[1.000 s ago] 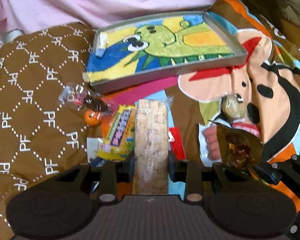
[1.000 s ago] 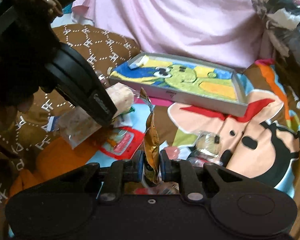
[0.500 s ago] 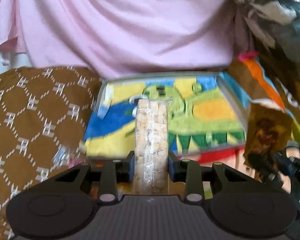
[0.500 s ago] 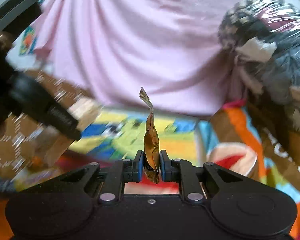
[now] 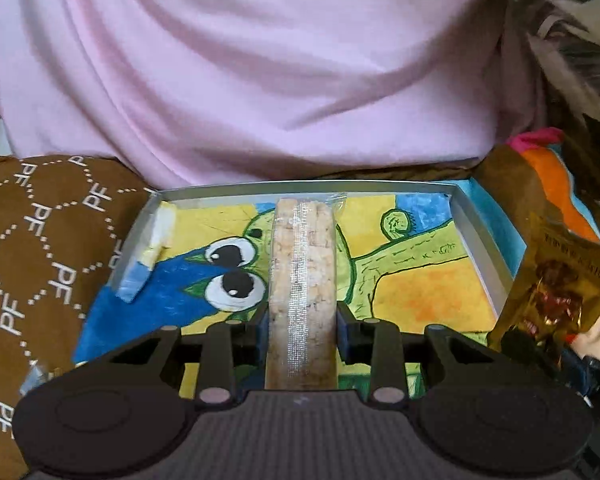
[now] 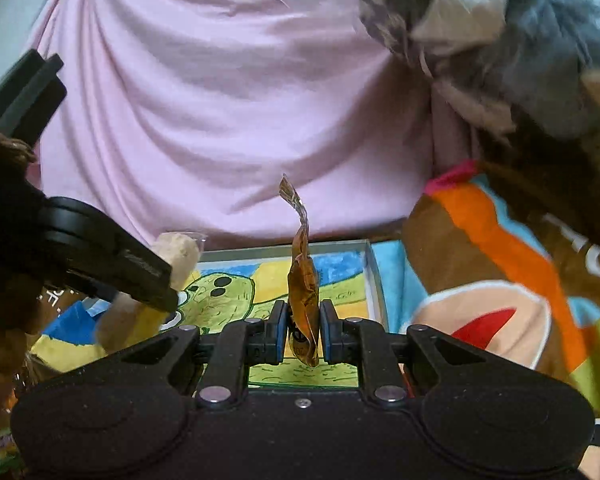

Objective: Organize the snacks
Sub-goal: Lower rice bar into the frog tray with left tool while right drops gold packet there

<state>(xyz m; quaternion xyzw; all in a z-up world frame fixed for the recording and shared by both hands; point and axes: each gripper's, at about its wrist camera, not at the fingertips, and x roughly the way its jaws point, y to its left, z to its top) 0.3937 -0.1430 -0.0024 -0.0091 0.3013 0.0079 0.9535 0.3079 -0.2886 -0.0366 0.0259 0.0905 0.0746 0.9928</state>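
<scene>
My left gripper (image 5: pixel 302 320) is shut on a long pale rice-cracker bar in clear wrap (image 5: pixel 302 272), held lengthwise above the grey tray (image 5: pixel 296 188) with a green cartoon drawing on its floor. My right gripper (image 6: pixel 303 332) is shut on a thin gold foil snack packet (image 6: pixel 302 296) that stands edge-on between the pads. The same gold packet (image 5: pixel 556 288) shows at the right of the left wrist view, beside the tray's right wall. In the right wrist view the left gripper (image 6: pixel 112 264) and its cracker bar (image 6: pixel 180 254) hang over the tray (image 6: pixel 374 280) at left.
A pink cloth (image 5: pixel 260 72) drapes behind the tray. A brown patterned blanket (image 5: pixel 40 240) lies to the left, a colourful cartoon blanket (image 6: pixel 500 292) to the right. A small pale strip (image 5: pixel 152 256) leans on the tray's left wall. A bundle in plastic (image 6: pixel 500 40) sits upper right.
Both grippers have carried their snacks away from the snack pile toward the tray, which now fills the lower middle of both views. The pile has left the view.
</scene>
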